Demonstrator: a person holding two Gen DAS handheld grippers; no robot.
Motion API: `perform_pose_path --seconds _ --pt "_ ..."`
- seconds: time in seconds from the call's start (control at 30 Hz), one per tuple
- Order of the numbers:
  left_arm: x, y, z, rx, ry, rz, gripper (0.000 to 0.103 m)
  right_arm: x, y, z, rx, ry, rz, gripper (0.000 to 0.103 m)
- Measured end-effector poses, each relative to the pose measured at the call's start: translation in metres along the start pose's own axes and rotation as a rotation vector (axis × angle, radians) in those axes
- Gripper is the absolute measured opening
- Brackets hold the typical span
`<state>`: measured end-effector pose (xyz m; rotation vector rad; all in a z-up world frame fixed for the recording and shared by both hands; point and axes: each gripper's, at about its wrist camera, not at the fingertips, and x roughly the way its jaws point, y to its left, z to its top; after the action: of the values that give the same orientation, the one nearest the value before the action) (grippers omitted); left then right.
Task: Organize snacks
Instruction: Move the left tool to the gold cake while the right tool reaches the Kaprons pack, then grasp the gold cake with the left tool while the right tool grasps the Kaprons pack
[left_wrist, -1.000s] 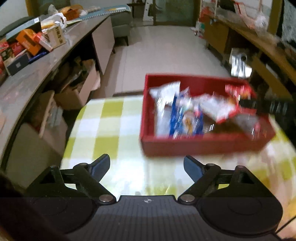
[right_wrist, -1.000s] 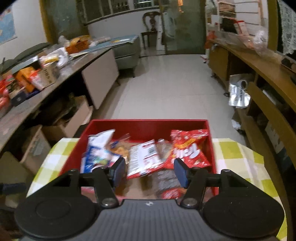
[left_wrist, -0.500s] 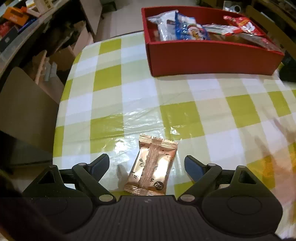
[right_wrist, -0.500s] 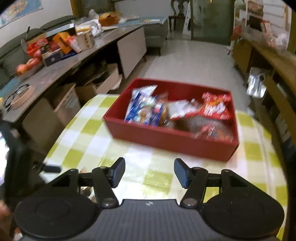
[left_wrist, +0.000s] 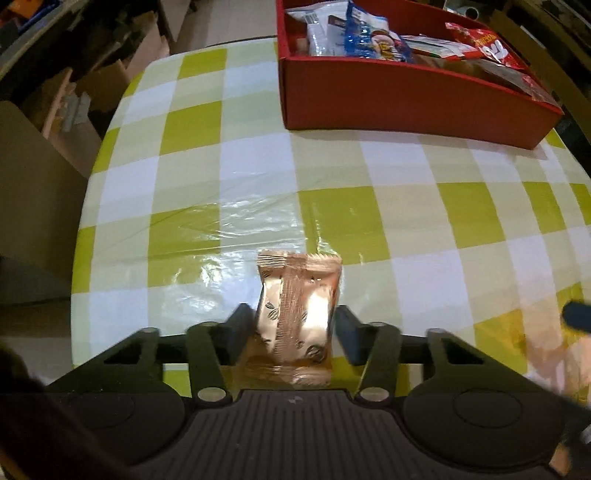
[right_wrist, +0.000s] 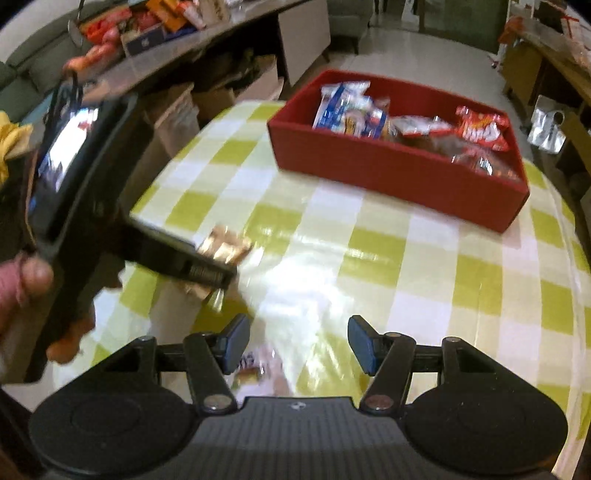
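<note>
Left gripper (left_wrist: 295, 328) fingers clamped on the copper-coloured foil snack packet (left_wrist: 297, 314), near edge of the green-and-white checked surface (left_wrist: 369, 221). Right gripper (right_wrist: 298, 341) fingers spread wide, gripping nothing, above a blurred small wrapper (right_wrist: 255, 371). Red rectangular box (left_wrist: 406, 99) of snack bags sits at the far side.

Left gripper (left_wrist: 295, 328): its jaws, spread wide around the copper packet (left_wrist: 299, 314) half a second ago, have closed onto the packet's sides, and the packet now stands up off the worktop (left_wrist: 258, 177) instead of lying flat. Right gripper (right_wrist: 295, 345): jaws apart as before, it has drawn back from the red box (right_wrist: 388, 170), now lying well ahead, and a blurred wrapped snack (right_wrist: 255, 369) has come into view just below its fingers.
</note>
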<state>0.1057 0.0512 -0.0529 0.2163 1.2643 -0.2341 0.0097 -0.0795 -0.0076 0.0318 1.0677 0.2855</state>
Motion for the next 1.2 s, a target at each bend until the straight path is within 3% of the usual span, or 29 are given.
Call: perform_pose_path --seconds 0.37,0.53,0.6,0.7,0.83,0.97,1.1,1.13,1.2 --pt "-0.028 0.003 -0.020 -0.093 -0.025 -0.005 0.046 0.040 0.025 -0.034 0.065 0.279 0.157 0.064" --pt "-0.035 0.010 -0.023 -0.132 -0.037 -0.032 0.047 0.054 0.036 -0.036 0.060 0.331 0.237 0.065" --pt "-0.034 0.010 -0.023 -0.130 -0.035 -0.037 0.047 0.055 0.033 -0.028 0.067 0.313 0.244 0.064" --pt "-0.034 0.011 -0.023 -0.128 -0.031 -0.048 0.047 0.053 0.026 -0.013 0.001 0.226 0.051 0.065" --pt "-0.034 0.014 -0.023 -0.130 -0.033 -0.051 0.047 0.044 0.007 0.001 0.026 0.140 -0.087 0.069" --pt "-0.033 0.017 -0.021 -0.147 -0.038 -0.041 0.047 0.035 0.004 0.006 0.061 0.098 -0.102 0.069" --pt "-0.035 0.017 -0.022 -0.151 -0.040 -0.037 0.048 0.036 0.000 0.011 0.042 0.073 -0.218 0.070" --pt "-0.035 0.017 -0.022 -0.149 -0.039 -0.036 0.048 0.035 -0.004 0.013 0.069 0.069 -0.210 0.070" --pt "-0.034 0.016 -0.021 -0.149 -0.039 -0.033 0.048 0.035 -0.004 0.016 0.140 0.066 -0.096 0.070"
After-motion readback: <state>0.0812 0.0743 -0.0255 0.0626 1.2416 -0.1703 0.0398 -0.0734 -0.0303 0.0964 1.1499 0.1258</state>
